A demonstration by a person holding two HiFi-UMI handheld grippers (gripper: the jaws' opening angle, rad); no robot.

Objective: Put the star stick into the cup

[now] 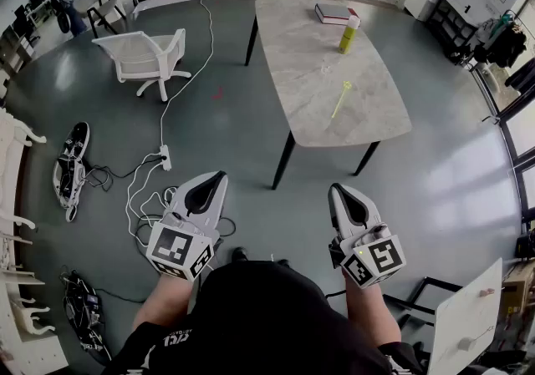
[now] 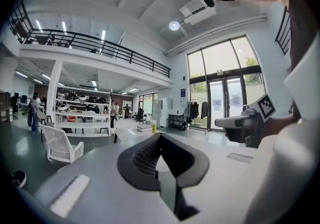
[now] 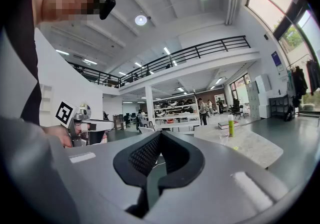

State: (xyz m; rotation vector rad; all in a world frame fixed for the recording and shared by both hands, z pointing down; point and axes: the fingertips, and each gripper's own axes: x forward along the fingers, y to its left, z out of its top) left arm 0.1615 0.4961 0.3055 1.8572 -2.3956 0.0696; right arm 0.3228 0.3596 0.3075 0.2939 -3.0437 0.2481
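Grey marble-look table (image 1: 292, 48) on black legs, well ahead at 12 o'clock. At its far end lay stacked books (image 1: 334, 12). A yellow-green bottle (image 1: 348, 36) stood just beside them at their 5 o'clock. A clear cup (image 3: 223, 138) stood near the bottle. The yellow star stick (image 1: 341, 99) lay flat at the bottle's 6 o'clock, apart from it.
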